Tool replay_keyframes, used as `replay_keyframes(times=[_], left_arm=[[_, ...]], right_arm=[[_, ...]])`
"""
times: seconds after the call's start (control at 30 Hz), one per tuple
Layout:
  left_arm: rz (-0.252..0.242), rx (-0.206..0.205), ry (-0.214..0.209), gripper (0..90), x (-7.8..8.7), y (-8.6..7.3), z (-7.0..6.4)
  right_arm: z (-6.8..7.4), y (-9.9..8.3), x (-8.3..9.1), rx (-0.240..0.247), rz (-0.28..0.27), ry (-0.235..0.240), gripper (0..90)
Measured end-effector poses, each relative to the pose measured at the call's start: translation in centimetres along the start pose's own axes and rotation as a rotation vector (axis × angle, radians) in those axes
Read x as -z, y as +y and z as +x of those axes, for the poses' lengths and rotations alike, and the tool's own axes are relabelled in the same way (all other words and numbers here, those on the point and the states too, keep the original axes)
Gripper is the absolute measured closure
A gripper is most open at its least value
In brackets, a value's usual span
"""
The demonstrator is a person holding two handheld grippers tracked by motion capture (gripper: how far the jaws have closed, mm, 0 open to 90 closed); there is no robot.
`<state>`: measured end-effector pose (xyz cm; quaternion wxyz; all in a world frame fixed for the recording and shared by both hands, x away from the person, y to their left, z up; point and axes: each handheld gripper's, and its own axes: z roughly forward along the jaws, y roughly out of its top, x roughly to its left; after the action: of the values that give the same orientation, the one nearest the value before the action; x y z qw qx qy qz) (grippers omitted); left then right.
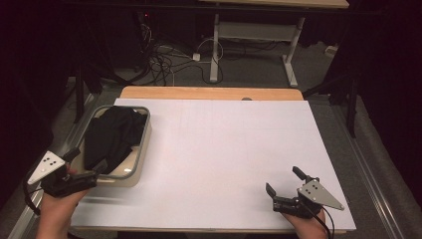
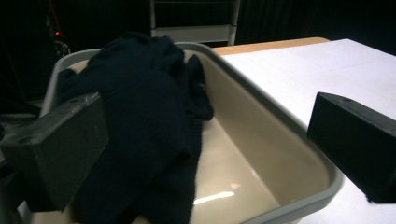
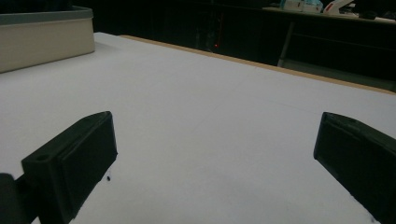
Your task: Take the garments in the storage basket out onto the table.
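Note:
A grey-rimmed beige tub (image 1: 141, 149) stands at the table's left side with a black garment (image 1: 112, 137) heaped inside it. In the left gripper view the garment (image 2: 140, 121) fills the tub's left half and the tub's bare floor (image 2: 233, 172) shows on the right. My left gripper (image 1: 88, 162) hovers open at the tub's near end, its jaws wide apart above the near rim, holding nothing. My right gripper (image 1: 283, 180) rests open low over the white table sheet (image 1: 224, 144) near the front right. In the right gripper view its jaws stand wide over bare sheet (image 3: 210, 140).
The tub's side (image 3: 44, 39) shows far off to the left in the right gripper view. The wooden table edge (image 1: 209, 92) runs along the back. Beyond it are a desk frame (image 1: 215, 45) and cables (image 1: 164, 59) on the floor.

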<state>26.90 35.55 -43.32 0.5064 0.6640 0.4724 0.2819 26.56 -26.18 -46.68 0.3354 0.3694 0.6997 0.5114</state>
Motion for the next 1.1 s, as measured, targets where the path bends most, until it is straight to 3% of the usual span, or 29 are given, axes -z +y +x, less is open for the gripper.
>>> replay_keyframes(times=[0.23,0.4,0.73,0.8,0.87,0.97,1.03,1.1], left_arm=[[-0.007,0.045,0.022,0.0,0.8,-0.6,1.8],[-0.027,0.082,-0.011,0.0,1.0,-0.7,2.3],[-0.039,0.098,-0.026,0.0,0.5,-0.7,1.8],[-0.015,0.092,-0.002,0.0,0.1,-0.7,1.5],[-0.002,0.094,-0.029,0.0,-0.2,-0.6,1.3],[0.002,0.071,-0.026,0.0,-0.3,0.2,1.0],[-0.015,0.076,-0.047,0.0,-0.4,0.8,0.7],[-0.022,0.053,-0.057,0.0,-0.7,1.5,0.3]], right_arm=[[0.0,-0.1,0.0,-0.001,0.003,0.001,0.0],[0.1,-0.1,-0.1,0.003,0.004,0.001,0.0],[0.2,-0.1,0.0,0.007,0.002,0.004,0.0],[0.3,-0.1,0.0,0.005,0.007,0.002,0.0],[0.4,-0.1,0.0,0.002,0.007,0.002,0.0],[0.3,-0.1,0.1,0.003,0.003,-0.002,0.0],[0.2,-0.1,0.2,-0.001,0.000,0.000,0.0],[0.2,-0.1,0.2,0.001,0.001,0.000,0.0]])
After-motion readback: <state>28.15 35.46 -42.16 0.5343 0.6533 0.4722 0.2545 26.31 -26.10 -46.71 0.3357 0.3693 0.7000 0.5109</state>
